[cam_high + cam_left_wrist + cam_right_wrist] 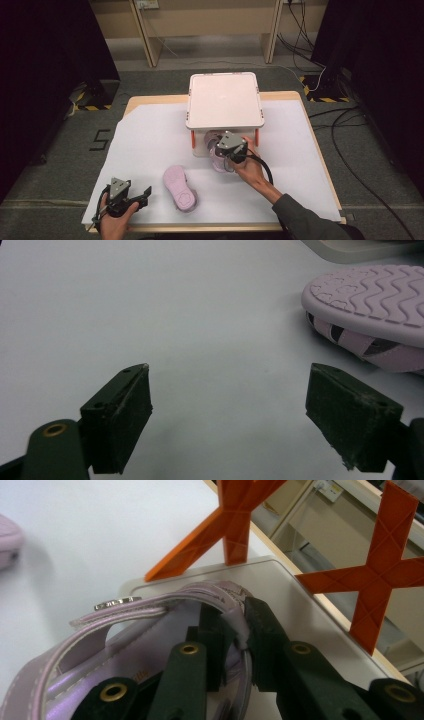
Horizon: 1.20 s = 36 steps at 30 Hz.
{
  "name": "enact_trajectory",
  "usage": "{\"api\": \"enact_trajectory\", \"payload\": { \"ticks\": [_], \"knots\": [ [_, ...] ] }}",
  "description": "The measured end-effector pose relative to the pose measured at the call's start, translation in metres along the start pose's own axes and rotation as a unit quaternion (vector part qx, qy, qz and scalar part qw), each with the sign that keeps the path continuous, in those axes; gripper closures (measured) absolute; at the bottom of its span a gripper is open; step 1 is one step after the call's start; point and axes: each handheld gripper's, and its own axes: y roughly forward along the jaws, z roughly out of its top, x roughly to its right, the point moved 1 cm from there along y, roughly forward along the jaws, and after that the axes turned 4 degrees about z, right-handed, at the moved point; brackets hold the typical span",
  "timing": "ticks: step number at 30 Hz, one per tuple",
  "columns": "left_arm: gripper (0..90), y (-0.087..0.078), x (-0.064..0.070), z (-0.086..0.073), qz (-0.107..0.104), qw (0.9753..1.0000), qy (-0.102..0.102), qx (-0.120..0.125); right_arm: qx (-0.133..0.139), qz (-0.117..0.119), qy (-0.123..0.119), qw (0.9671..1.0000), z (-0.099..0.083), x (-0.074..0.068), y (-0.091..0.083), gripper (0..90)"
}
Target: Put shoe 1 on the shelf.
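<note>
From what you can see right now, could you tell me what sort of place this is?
Probably a lab or workshop set up for recording: a white-covered wooden table on grey floor, loose black cables trailing at the right, and yellow-and-black hazard tape beyond the table.

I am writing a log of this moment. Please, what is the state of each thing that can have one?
Left gripper: open, holding nothing.
Right gripper: shut on the lilac sandal's strap.
Held lilac sandal: upright, at the rack's lower shelf.
Other lilac sandal: sole up on the table.
Shoe rack: top shelf bare.
</note>
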Motion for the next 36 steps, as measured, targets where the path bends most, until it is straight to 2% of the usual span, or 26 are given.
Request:
{"api": "enact_trajectory", "payload": {
  "ticks": [1,3,9,10,11,13,14,18,19,20,21,23,25,28,30,31,32,33,36],
  "knots": [
    [18.0,0.0,0.0,0.0,0.0,1.0,0.0,0.0,-0.002,-0.004,-0.005,1.0,0.0,0.002,0.006,79.3],
    [18.0,0.0,0.0,0.0,-0.001,1.0,-0.001,0.002,-0.005,-0.01,0.001,0.9999,-0.001,0.002,0.01,79.3],
    [18.0,0.0,0.001,0.0,-0.003,1.0,0.0,0.001,-0.012,-0.019,-0.001,0.9997,-0.002,0.004,0.021,78.5],
    [18.0,0.0,0.001,0.0,-0.004,1.0,0.001,0.001,-0.007,-0.022,0.018,0.9996,-0.004,0.003,0.023,76.4],
    [17.9,0.0,0.001,0.0,-0.004,1.0,0.001,0.001,-0.007,-0.022,0.018,0.9996,-0.004,0.003,0.023,76.4],
    [17.9,0.0,0.001,0.0,-0.005,1.0,0.0,0.002,-0.011,-0.026,0.037,0.9989,-0.003,0.002,0.024,61.4],
    [17.9,0.001,0.001,0.0,-0.005,1.0,0.001,0.001,-0.013,-0.02,0.037,0.999,-0.003,0.002,0.026,57.2],
    [18.0,0.0,0.001,0.0,-0.005,1.0,0.002,0.0,-0.012,-0.018,0.05,0.9985,-0.003,-0.001,0.025,50.9],
    [18.0,0.0,0.001,0.0,-0.006,1.0,0.003,0.0,-0.011,-0.012,0.059,0.9981,-0.003,-0.002,0.024,49.5],
    [17.9,0.0,0.001,0.0,-0.006,1.0,0.003,0.0,-0.009,-0.002,0.059,0.9982,-0.002,-0.002,0.022,49.1],
    [17.9,0.0,0.001,0.0,-0.006,1.0,0.001,0.0,-0.009,-0.002,0.059,0.9982,-0.002,-0.002,0.022,49.1],
    [17.9,0.0,0.001,0.001,-0.006,1.0,0.001,0.002,-0.001,0.005,0.069,0.9976,0.001,-0.004,0.012,42.8],
    [17.9,-0.001,0.001,0.001,-0.006,1.0,0.0,0.002,0.001,0.011,0.069,0.9975,0.002,-0.004,0.009,42.1],
    [17.9,-0.001,0.001,0.001,-0.006,1.0,0.0,0.003,0.014,0.032,0.073,0.9967,0.001,-0.007,-0.011,38.2],
    [17.9,-0.001,0.0,0.001,-0.007,1.0,0.001,0.002,0.016,0.039,0.081,0.9959,0.0,-0.008,-0.015,37.3],
    [17.9,-0.001,0.001,0.001,-0.006,1.0,0.001,0.003,0.022,0.05,0.082,0.9951,-0.005,-0.01,-0.026,36.3],
    [17.9,-0.001,0.001,0.001,-0.006,1.0,0.001,0.003,0.022,0.05,0.082,0.9951,-0.005,-0.01,-0.026,36.3],
    [18.0,-0.001,0.001,0.001,-0.007,1.0,0.002,0.001,0.022,0.056,0.094,0.9937,-0.011,-0.013,-0.034,33.1],
    [18.0,0.0,0.002,0.001,-0.008,1.0,0.002,0.003,0.017,0.065,0.103,0.9925,-0.017,-0.015,-0.039,32.2]
  ]
}}
